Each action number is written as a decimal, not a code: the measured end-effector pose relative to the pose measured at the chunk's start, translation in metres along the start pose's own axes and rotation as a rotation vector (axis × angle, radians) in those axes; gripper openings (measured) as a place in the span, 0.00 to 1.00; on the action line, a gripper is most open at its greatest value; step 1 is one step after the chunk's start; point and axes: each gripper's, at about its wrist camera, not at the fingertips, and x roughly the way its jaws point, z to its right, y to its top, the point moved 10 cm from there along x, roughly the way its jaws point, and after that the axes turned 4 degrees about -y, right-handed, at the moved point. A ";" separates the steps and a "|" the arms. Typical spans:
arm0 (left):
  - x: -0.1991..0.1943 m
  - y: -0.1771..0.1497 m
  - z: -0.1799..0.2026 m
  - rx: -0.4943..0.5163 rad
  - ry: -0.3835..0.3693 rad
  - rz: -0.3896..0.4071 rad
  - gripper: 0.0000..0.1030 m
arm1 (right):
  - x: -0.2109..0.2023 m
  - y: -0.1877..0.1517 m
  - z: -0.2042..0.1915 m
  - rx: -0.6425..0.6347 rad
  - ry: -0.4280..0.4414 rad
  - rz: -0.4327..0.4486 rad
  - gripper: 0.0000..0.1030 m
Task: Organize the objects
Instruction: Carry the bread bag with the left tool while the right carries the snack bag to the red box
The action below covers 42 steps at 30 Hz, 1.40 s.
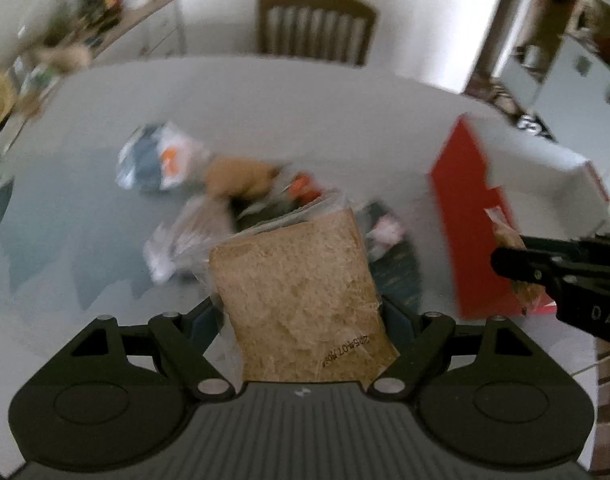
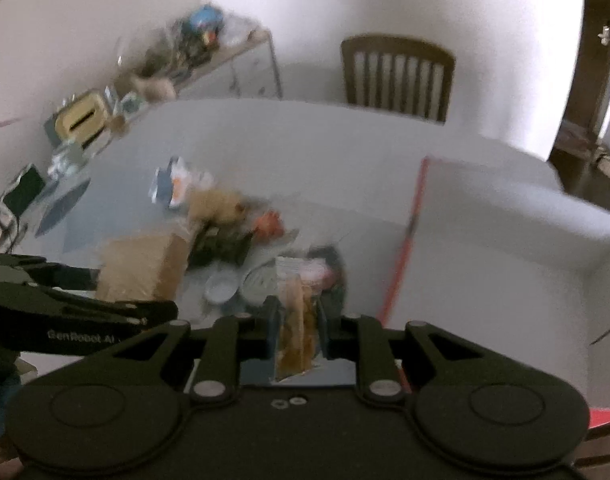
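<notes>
My left gripper (image 1: 301, 304) is shut on a bag of sliced brown bread (image 1: 301, 296) and holds it above the table; the bread also shows in the right wrist view (image 2: 141, 268). My right gripper (image 2: 295, 316) is shut on a clear snack packet with orange-yellow contents (image 2: 295, 332). The right gripper also shows in the left wrist view (image 1: 561, 272), beside the red box (image 1: 473, 224). A pile of food packets (image 1: 233, 184) lies on the white table (image 1: 265, 92). Both views are blurred.
The red box with white inside (image 2: 505, 248) stands open at the table's right. A wooden chair (image 1: 317, 28) stands behind the table. A cluttered shelf (image 2: 165, 68) lines the left wall. Small white dishes (image 2: 221, 288) sit among the packets.
</notes>
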 end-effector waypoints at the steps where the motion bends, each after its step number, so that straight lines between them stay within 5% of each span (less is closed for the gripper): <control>1: -0.003 0.006 0.008 0.020 -0.010 0.012 0.81 | -0.005 0.004 0.006 0.007 -0.005 0.014 0.19; 19: 0.028 0.092 0.157 0.302 -0.169 0.048 0.81 | -0.043 0.023 0.140 0.164 -0.199 0.104 0.19; 31: 0.090 0.113 0.211 0.376 -0.175 -0.021 0.81 | -0.022 -0.003 0.181 0.176 -0.272 0.041 0.19; 42: 0.155 0.094 0.229 0.409 -0.183 -0.145 0.80 | 0.031 -0.034 0.198 0.185 -0.270 -0.093 0.19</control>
